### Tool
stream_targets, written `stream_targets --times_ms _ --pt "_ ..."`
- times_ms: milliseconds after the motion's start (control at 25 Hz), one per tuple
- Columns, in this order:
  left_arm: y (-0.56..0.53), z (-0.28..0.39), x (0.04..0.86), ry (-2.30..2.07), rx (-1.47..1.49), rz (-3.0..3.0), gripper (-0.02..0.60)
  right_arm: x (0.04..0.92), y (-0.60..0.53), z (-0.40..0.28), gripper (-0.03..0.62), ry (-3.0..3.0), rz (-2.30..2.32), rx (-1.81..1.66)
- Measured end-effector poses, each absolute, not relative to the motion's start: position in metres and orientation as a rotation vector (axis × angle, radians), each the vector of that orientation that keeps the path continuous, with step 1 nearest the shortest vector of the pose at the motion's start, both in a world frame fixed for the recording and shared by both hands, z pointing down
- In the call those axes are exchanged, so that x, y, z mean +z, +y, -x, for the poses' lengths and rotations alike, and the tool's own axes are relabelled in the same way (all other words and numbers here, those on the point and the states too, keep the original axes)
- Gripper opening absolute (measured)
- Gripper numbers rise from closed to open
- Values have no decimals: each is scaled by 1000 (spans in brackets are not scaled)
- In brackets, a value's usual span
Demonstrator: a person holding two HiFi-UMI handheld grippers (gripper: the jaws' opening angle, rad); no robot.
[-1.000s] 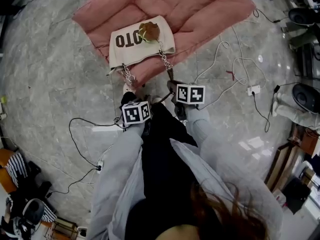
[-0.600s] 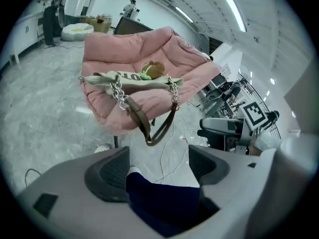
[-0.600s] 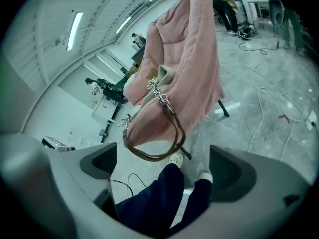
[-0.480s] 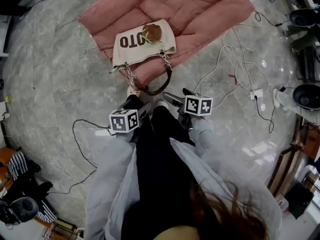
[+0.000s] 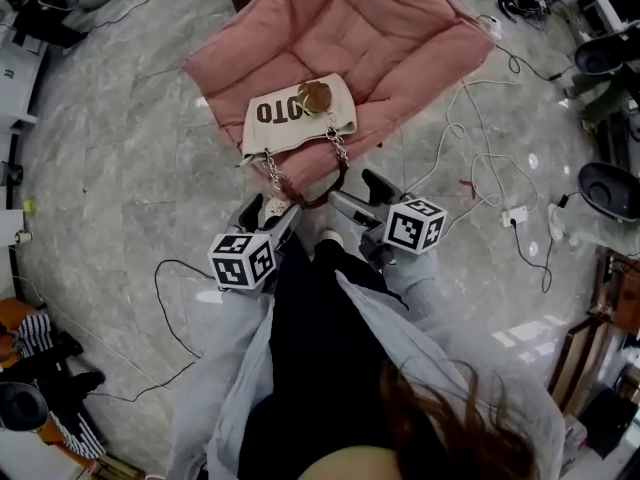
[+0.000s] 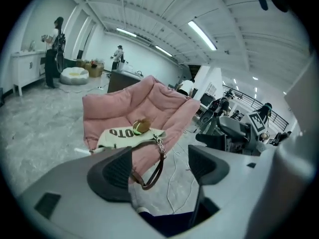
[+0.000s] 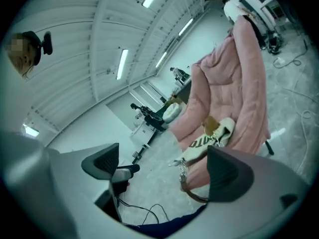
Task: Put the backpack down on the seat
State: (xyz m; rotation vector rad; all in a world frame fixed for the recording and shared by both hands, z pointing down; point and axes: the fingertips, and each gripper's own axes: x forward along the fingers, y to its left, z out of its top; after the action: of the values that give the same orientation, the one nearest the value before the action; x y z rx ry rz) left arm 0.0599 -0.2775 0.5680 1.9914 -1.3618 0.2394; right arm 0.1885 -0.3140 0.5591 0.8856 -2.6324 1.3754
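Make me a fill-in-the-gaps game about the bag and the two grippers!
1. The bag lies on the ____ seat.
2. Its brown strap is joined to it by two metal ____.
3. The left gripper and the right gripper are both ____ and hold nothing.

Missing words: pink; chains; open.

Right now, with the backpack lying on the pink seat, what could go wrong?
The backpack lies near the front edge of the seat, so it might slide off. Its chain strap hangs over that edge, and the weight could drag it down. Loose cables on the floor beside the seat could trip the person.
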Motion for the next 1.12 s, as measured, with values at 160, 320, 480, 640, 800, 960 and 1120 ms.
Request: stream_targets --times_ms 160,320,480,640,800,960,1120 --pt "-290 -51 524 -1463 186 -2076 373 507 -326 -197 543 -2733 -942 1317" --pt "-301 -53 475 -1512 105 -2204 373 460 -334 -206 529 -2832 -981 1184" --pt "-315 -71 431 -1420 47 -2390 373 418 -339 -208 523 -2945 -969 1044" --pt "-316 -79 402 -1458 73 -2515 339 391 -334 -221 460 -2983 -1059 808" --pt "-319 -73 384 -1593 87 -2553 129 378 -335 -238 351 -2914 -1215 654" --pt "-319 -74 366 -1605 23 -2576 77 370 -334 -250 182 -2890 -1339 557" --pt "-318 -78 363 -1561 -41 -2563 32 370 -334 -261 6 -2917 -1413 556"
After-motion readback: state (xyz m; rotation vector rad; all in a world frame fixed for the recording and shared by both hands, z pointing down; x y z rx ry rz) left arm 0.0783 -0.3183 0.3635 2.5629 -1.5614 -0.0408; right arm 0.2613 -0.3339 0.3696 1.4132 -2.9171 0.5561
